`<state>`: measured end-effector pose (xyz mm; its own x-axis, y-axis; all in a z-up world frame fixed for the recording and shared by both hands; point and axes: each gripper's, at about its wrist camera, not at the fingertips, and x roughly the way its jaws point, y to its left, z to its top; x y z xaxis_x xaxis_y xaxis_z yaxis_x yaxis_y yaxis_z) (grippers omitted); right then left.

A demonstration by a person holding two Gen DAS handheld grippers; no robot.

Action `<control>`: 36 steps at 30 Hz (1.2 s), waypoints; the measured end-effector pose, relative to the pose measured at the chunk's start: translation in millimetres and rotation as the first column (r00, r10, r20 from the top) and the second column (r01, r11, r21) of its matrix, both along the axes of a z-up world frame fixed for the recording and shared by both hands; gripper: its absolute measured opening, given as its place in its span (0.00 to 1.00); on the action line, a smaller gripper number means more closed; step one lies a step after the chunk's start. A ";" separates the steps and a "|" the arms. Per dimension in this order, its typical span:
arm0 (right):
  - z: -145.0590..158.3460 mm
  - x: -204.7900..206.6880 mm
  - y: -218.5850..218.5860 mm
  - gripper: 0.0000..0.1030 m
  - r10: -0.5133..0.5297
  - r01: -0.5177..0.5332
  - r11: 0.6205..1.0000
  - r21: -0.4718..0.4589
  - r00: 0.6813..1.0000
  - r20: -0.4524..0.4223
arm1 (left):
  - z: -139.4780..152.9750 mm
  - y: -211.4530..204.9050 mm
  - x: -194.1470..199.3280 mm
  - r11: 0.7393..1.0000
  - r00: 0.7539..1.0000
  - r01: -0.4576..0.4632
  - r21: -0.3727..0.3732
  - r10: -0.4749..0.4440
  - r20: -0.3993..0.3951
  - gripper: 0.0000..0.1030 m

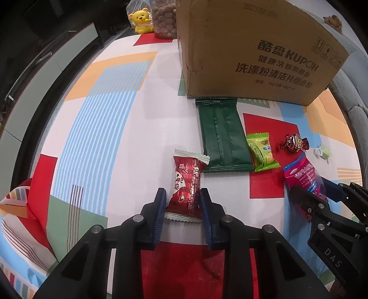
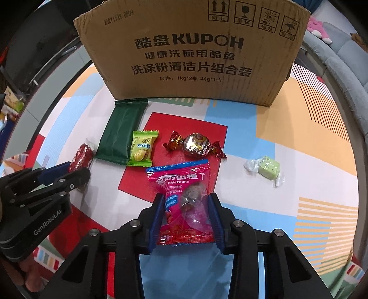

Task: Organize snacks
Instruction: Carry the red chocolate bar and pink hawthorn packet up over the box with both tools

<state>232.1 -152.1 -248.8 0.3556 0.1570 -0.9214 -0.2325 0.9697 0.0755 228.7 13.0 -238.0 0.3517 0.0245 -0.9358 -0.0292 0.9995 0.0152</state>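
We read this as a home living room. A table under a bright geometric-print cloth (image 1: 110,128) carries loose wrapped snacks and a reused cardboard box (image 2: 191,53) printed for dishwasher detergent. At the far table edge we note a yellow bear figurine (image 1: 141,20) beside a jar of nuts (image 1: 164,18). To the right runs a grey cushioned sofa (image 2: 340,53) with a pink plush toy (image 2: 318,28) on it. To the left stands a low cabinet with pale door fronts (image 1: 46,66).
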 end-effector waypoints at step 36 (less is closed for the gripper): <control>88.1 -20.5 -0.3 0.37 -0.026 0.019 0.999 0.038 0.983 0.182 | 78.3 -11.9 -25.9 0.999 0.986 0.038 0.010 -0.039 0.164 0.27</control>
